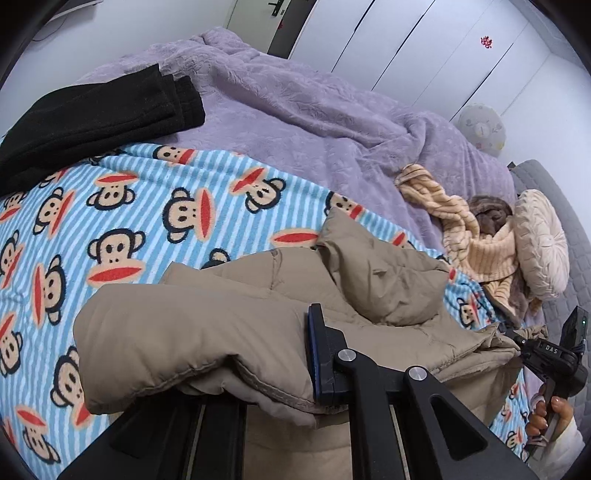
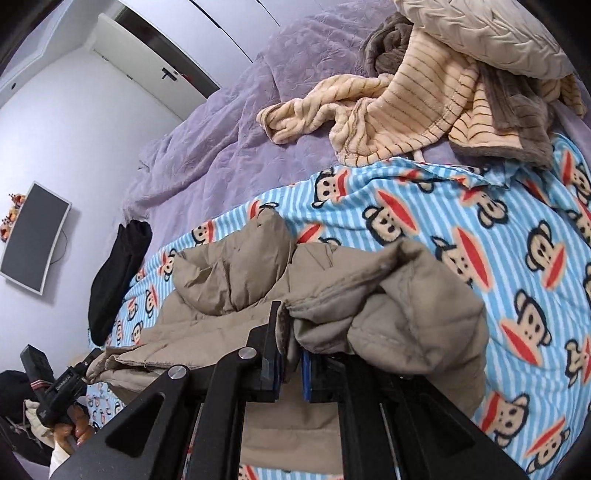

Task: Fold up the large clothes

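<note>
A beige puffer jacket (image 1: 221, 325) lies bunched on a monkey-print blanket (image 1: 147, 206) and is lifted at two edges. My left gripper (image 1: 303, 343) is shut on a thick folded edge of it; one finger is buried under the fabric. In the left wrist view my right gripper (image 1: 515, 334) pinches the jacket's far right edge, with a hand (image 1: 546, 417) on its handle. In the right wrist view the right gripper (image 2: 290, 332) is shut on a seam of the jacket (image 2: 406, 295). There the left gripper (image 2: 90, 365) bites the jacket's left corner.
A folded black garment (image 1: 92, 122) rests at the blanket's far corner. A purple duvet (image 1: 295, 110) covers the bed behind. A cream striped robe (image 2: 406, 110) and a round cushion (image 2: 498, 33) are heaped near the headboard. White wardrobe doors (image 1: 406, 44) and a wall screen (image 2: 33, 236) stand beyond.
</note>
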`<state>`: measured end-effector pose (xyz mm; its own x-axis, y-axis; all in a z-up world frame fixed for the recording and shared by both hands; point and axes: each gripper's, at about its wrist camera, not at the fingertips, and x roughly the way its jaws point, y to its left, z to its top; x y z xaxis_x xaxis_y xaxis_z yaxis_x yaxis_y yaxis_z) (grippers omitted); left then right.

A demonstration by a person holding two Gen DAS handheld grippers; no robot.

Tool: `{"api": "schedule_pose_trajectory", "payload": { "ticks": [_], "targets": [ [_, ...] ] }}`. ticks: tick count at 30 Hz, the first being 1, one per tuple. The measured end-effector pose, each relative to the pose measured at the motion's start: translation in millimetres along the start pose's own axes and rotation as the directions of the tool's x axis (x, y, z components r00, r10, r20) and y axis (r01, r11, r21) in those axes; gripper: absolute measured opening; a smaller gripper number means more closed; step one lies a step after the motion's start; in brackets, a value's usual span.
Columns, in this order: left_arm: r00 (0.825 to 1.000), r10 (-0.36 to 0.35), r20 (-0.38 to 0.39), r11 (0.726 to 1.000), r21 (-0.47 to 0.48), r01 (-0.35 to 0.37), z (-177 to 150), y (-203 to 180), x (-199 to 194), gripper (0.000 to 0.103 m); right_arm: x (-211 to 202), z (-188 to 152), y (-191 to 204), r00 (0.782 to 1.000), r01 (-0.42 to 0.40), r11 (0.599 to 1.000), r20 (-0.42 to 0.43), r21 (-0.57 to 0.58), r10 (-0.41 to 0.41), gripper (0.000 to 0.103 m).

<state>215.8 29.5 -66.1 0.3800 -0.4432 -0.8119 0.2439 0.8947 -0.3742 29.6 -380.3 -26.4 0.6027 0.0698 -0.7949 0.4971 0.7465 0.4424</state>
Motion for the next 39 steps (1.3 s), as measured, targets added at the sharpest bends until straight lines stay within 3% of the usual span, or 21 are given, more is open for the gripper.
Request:
{"api": "schedule_pose_trajectory", "payload": {
  "ticks": [5,10,16,18,20,21,22,24,26,28,29,30,31,33,34,35,36,39],
  "targets": [
    [0.998,0.027,-0.059,0.999,0.019,-0.026,3.9,11.9,59.3,0.014,54.7,6.2,-14.5,0.999,0.043,0.998,-0.016,0.047,-0.042,0.009],
    [0.996,0.045,-0.078,0.998,0.051,-0.041,1.3,14.1,91.9,0.014,94.6,6.4,-32.3,0.998,0.06,0.994,-0.028,0.088,-0.057,0.009],
    [0.994,0.048,-0.098,0.998,0.049,-0.043,4.0,14.5,98.1,0.014,122.1,0.2,-42.1,0.997,0.073,0.988,-0.027,0.133,-0.07,0.009],
    [0.996,0.052,-0.071,0.997,0.057,-0.048,4.9,12.2,88.5,0.016,124.4,2.1,-41.1,0.997,0.079,0.989,-0.031,0.126,-0.076,0.009],
    [0.998,0.029,-0.048,0.998,0.054,-0.027,4.6,10.5,73.8,0.029,123.9,4.1,-40.9,0.996,0.08,0.989,-0.04,0.126,-0.075,0.009],
    [0.999,0.018,-0.032,0.998,0.055,-0.016,3.2,9.0,65.5,0.052,121.4,4.7,-41.1,0.997,0.075,0.988,-0.045,0.132,-0.07,0.009],
    [1.0,0.029,-0.006,0.998,0.061,-0.028,1.3,6.6,55.7,0.081,117.0,4.7,-41.2,0.997,0.07,0.988,-0.046,0.14,-0.064,0.01],
    [0.991,0.095,0.091,0.991,0.084,-0.103,-2.2,0.7,32.9,0.1,105.8,3.2,-40.5,0.998,0.056,0.987,-0.039,0.152,-0.051,0.015],
    [0.985,0.116,0.129,0.984,0.118,-0.131,-2.6,-5.2,19.6,0.1,95.9,2.6,-38.0,0.998,0.052,0.988,-0.036,0.148,-0.047,0.025],
    [0.985,0.121,0.126,0.983,0.124,-0.136,-1.4,-8.8,15.7,0.099,81.8,2.2,-34.5,0.999,0.051,0.989,-0.017,0.136,-0.049,0.045],
    [0.988,0.109,0.113,0.984,0.129,-0.123,-1.1,-11.0,16.2,0.099,72.2,1.5,-32.4,0.999,0.04,0.991,0.004,0.13,-0.041,0.064],
    [0.992,0.087,0.096,0.985,0.141,-0.1,-1.8,-14.4,18.0,0.095,64.3,0.2,-29.8,0.999,0.035,0.992,0.024,0.124,-0.039,0.069],
    [0.995,0.059,0.079,0.985,0.159,-0.071,-3.8,-19.1,20.6,0.079,57.4,-1.8,-26.2,0.999,0.031,0.993,0.041,0.112,-0.036,0.069],
    [0.999,0.023,0.028,0.977,0.21,-0.028,-11.0,-33.8,33.0,0.068,49.8,-9.1,-16.5,0.999,0.02,0.998,0.039,0.063,-0.022,0.063],
    [1.0,0.013,0.018,0.971,0.236,-0.017,-15.6,-43.1,40.7,0.064,50.1,-14.9,-10.5,0.999,0.025,0.999,0.028,0.026,-0.025,0.054],
    [1.0,0.008,0.011,0.963,0.269,-0.011,-20.7,-53.7,49.6,0.062,53.8,-20.0,-4.5,0.999,0.031,0.999,0.009,-0.01,-0.031,0.035],
    [1.0,0.016,0.007,0.954,0.301,-0.017,-26.8,-64.8,57.7,0.061,61.7,-26.3,1.6,0.999,0.041,0.997,-0.019,-0.058,-0.042,0.03],
    [0.997,0.079,0.011,0.931,0.356,-0.077,-40.1,-83.6,90.2,0.061,88.2,-38.3,6.0,0.995,0.07,0.99,-0.067,-0.122,-0.079,0.028]
  ]
}}
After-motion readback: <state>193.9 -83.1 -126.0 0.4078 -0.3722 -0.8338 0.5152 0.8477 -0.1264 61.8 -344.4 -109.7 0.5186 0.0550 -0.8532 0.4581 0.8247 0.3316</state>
